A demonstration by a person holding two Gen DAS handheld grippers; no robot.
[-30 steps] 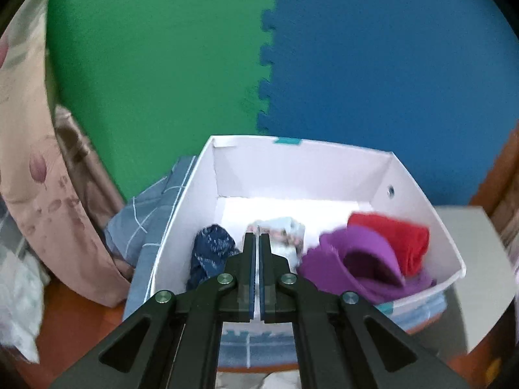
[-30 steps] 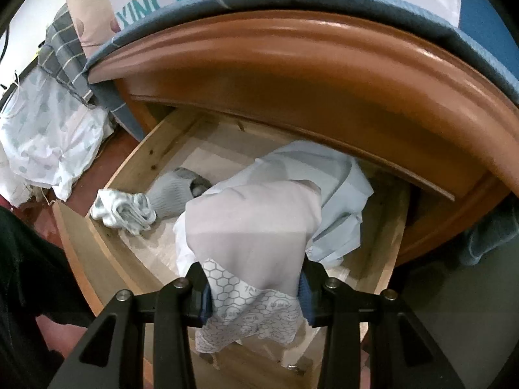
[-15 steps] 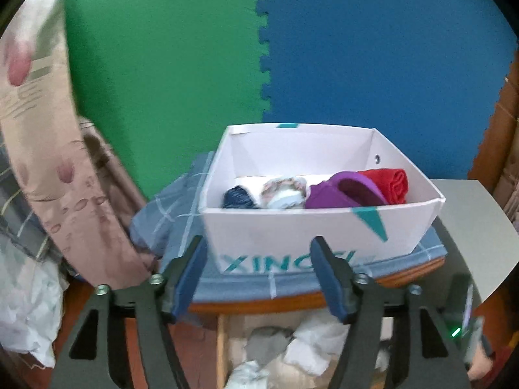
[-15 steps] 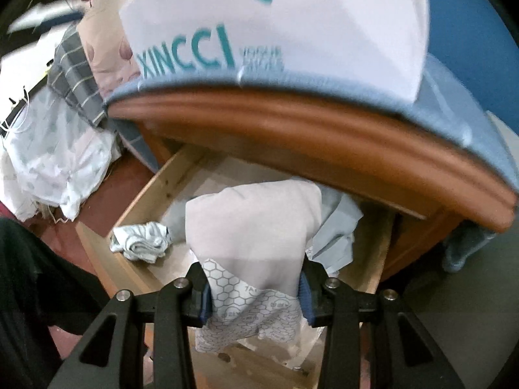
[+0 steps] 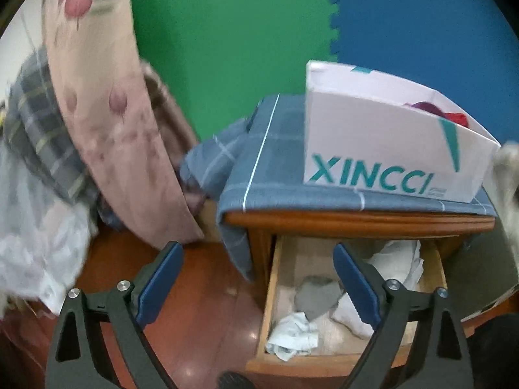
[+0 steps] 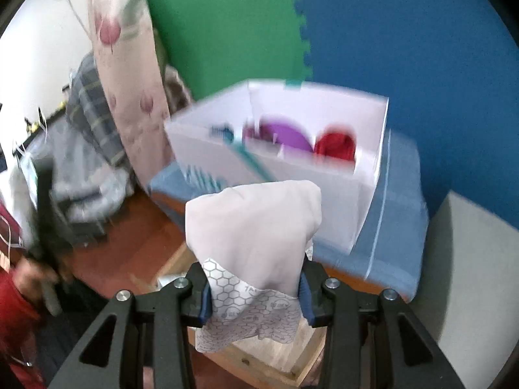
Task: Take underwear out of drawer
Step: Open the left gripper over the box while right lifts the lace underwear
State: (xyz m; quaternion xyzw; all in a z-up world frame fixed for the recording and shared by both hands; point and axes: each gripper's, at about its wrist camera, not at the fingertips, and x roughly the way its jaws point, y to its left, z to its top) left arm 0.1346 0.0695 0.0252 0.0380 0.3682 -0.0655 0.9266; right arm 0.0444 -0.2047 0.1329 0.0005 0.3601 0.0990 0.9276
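My right gripper (image 6: 256,291) is shut on pale pink underwear (image 6: 256,227) with a hexagon-print band, held up in front of the white XINCCI box (image 6: 366,194). The box holds purple, red and dark blue garments. In the left wrist view the open wooden drawer (image 5: 269,304) sits below the nightstand top and holds grey underwear (image 5: 316,296) and white garments (image 5: 292,337). My left gripper (image 5: 258,288) is open and empty, above the drawer's left side. The box also shows in the left wrist view (image 5: 382,155).
A blue checked cloth (image 5: 259,168) covers the nightstand top under the box. A pink floral fabric (image 5: 107,107) and plaid and white laundry (image 5: 35,149) hang at the left. Green and blue foam mats (image 5: 227,48) line the wall. Red-brown floor lies left of the drawer.
My right gripper rose out of the drawer with the pink underwear, up to the level of the box. My left gripper opened and dropped away from the box to above the drawer.
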